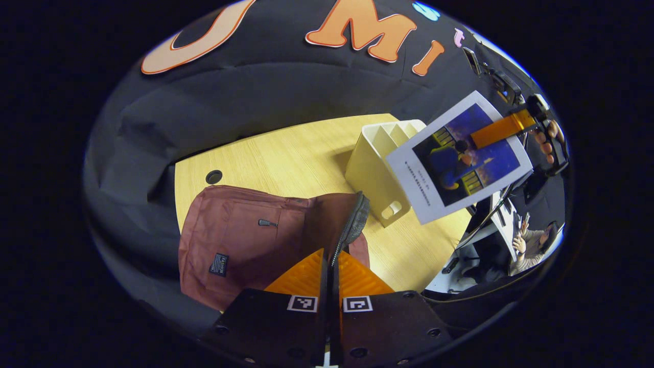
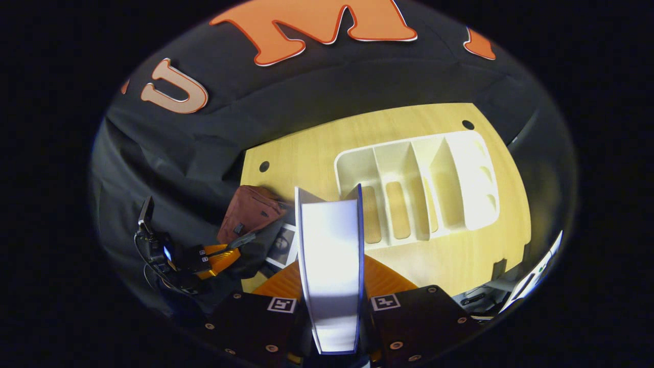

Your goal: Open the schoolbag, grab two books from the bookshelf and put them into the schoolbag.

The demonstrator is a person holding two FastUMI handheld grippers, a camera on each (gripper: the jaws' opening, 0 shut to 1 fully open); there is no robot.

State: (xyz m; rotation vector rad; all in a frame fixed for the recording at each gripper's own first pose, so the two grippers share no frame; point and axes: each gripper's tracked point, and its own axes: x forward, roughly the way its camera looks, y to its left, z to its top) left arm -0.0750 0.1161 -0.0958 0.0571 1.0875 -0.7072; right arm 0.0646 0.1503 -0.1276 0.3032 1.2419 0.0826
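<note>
Left tongs [image 1: 331, 271] are pinched nearly together on the dark mesh edge of the schoolbag's flap [image 1: 352, 222], holding it raised above the maroon schoolbag [image 1: 240, 240], which lies on the wooden tabletop [image 1: 286, 158] near its left edge. Right tongs [image 2: 332, 301] grip a book [image 2: 331, 266] by its lower part, its white page edges facing the camera and its blue cover edges on either side; from the left gripper view the same book hangs in the air over the white bookshelf [image 2: 424, 189], cover outward. That bookshelf stands on the tabletop just right of the schoolbag, its slots apparently bare. What looks like a second book [image 2: 283, 245] lies by the schoolbag's opening.
</note>
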